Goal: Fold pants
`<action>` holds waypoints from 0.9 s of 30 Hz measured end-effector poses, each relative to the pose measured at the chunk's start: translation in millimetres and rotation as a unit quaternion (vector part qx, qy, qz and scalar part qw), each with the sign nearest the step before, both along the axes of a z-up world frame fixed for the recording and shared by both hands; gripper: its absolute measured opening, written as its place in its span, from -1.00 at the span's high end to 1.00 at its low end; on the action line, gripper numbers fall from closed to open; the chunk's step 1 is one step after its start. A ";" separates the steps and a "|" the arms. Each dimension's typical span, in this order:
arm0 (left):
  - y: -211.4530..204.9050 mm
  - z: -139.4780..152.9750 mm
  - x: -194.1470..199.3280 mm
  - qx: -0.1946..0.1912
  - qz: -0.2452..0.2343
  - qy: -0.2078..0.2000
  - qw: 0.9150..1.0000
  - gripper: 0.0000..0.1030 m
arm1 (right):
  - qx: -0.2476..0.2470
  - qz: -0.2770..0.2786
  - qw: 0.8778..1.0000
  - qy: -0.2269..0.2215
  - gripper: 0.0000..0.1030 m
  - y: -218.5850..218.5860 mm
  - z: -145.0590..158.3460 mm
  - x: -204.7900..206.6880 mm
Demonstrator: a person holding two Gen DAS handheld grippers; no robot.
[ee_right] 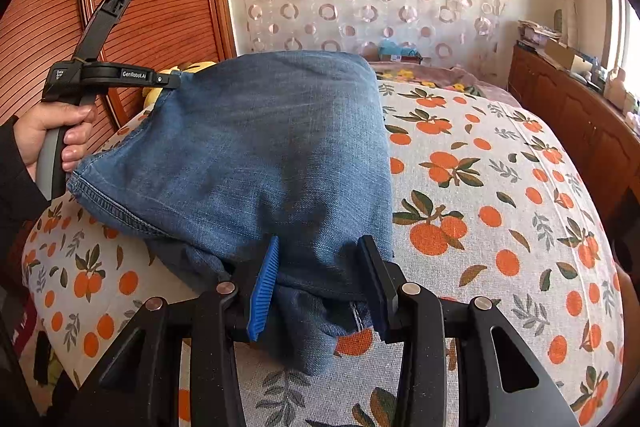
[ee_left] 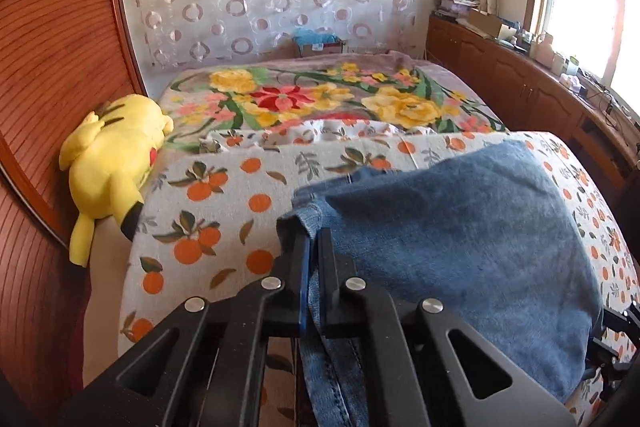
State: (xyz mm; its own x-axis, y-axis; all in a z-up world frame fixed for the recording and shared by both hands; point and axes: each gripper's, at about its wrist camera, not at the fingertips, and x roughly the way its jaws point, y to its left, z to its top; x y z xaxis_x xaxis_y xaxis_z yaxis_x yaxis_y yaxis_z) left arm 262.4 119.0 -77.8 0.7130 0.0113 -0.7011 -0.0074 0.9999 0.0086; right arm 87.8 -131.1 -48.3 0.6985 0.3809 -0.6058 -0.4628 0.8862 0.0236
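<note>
Blue denim pants (ee_left: 460, 227) lie partly lifted over the orange-print bed sheet (ee_left: 224, 211). In the left wrist view my left gripper (ee_left: 314, 239) is shut on a seamed edge of the denim, its fingers almost together. In the right wrist view the pants (ee_right: 272, 139) stretch between both grippers. There the left gripper (ee_right: 176, 79), held by a hand (ee_right: 56, 123), pinches the far left corner. My right gripper (ee_right: 320, 241) has its jaws apart around a thick bunch of denim, and the blue pad (ee_right: 264, 287) presses into the cloth.
A yellow plush toy (ee_left: 112, 163) lies at the bed's left edge against a ribbed wooden panel (ee_left: 52, 67). A floral blanket (ee_left: 320, 99) covers the far end of the bed. Wooden cabinets (ee_left: 520, 79) with clutter run along the right under a window.
</note>
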 end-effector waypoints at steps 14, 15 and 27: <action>-19.1 19.1 -29.5 -0.010 -0.011 -0.005 1.000 0.04 | 0.003 -0.001 1.000 0.001 0.19 1.2 1.2 -0.1; -24.4 21.7 -34.6 -0.012 -0.020 -0.012 1.000 0.00 | 0.003 -0.001 1.000 0.001 0.19 1.3 1.2 -0.1; -73.7 -4.7 -69.7 -0.035 -0.096 0.016 0.995 -0.41 | 0.006 -0.002 1.000 0.002 0.19 3.8 0.7 2.0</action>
State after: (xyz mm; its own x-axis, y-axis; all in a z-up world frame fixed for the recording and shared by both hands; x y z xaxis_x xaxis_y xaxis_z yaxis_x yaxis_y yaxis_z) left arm 192.6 45.4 -82.5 0.6751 -0.1723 -0.7173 0.1832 0.9810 -0.0632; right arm 89.8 -127.3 -47.6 0.6978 0.3852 -0.6039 -0.4588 0.8878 0.0360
